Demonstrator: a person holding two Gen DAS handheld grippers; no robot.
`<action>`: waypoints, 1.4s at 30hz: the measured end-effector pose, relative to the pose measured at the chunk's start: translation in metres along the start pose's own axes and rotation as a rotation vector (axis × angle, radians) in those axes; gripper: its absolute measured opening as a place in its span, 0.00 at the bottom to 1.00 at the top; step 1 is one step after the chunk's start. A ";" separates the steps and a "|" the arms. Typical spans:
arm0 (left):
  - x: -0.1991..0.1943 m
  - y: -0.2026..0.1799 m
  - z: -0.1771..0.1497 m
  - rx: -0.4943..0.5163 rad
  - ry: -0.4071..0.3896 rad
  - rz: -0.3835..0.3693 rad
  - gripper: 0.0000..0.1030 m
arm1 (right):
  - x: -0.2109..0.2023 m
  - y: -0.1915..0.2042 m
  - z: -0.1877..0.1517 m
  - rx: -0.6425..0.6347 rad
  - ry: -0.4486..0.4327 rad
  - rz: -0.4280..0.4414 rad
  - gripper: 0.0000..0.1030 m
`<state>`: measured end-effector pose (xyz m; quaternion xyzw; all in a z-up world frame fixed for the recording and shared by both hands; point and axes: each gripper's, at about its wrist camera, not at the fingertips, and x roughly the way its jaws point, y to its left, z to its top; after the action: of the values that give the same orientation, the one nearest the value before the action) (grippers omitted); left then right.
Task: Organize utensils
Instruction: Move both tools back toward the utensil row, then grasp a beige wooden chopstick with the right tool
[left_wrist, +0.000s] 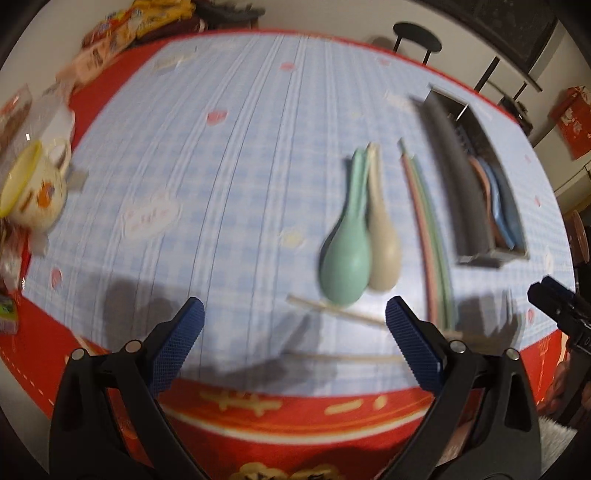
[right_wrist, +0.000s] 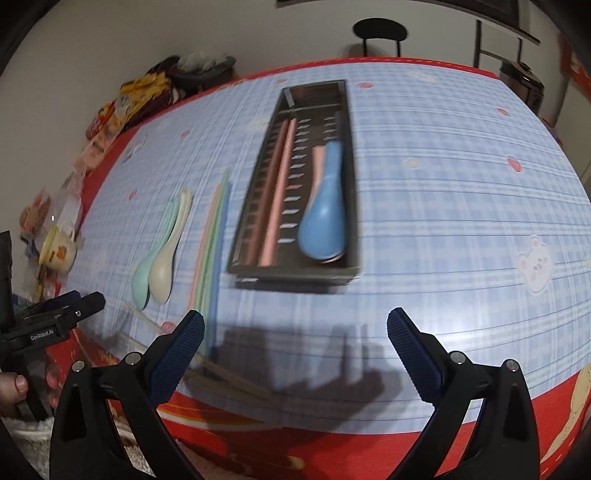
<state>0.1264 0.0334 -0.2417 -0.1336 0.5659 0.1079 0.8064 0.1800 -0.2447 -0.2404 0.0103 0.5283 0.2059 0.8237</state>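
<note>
With both the left gripper (left_wrist: 294, 334) and right gripper (right_wrist: 295, 345) gaping wide and empty, the nested mint-green and beige plastic spoons (left_wrist: 356, 236) lay on the bench (left_wrist: 221, 184) beside the dark slotted utensil tray (right_wrist: 258, 206); snatching one could drag both!
</note>
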 end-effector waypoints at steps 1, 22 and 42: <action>0.003 0.003 -0.004 -0.002 0.013 -0.006 0.94 | 0.003 0.006 -0.001 -0.018 0.008 -0.002 0.94; 0.007 0.012 -0.034 -0.162 0.144 -0.214 0.73 | 0.038 0.061 -0.002 -0.357 0.172 0.151 0.42; 0.031 -0.014 -0.057 -0.689 0.196 -0.302 0.43 | 0.046 0.074 -0.003 -0.682 0.208 0.327 0.16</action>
<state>0.0906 0.0020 -0.2884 -0.4880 0.5449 0.1583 0.6632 0.1695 -0.1611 -0.2637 -0.2011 0.5014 0.4981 0.6783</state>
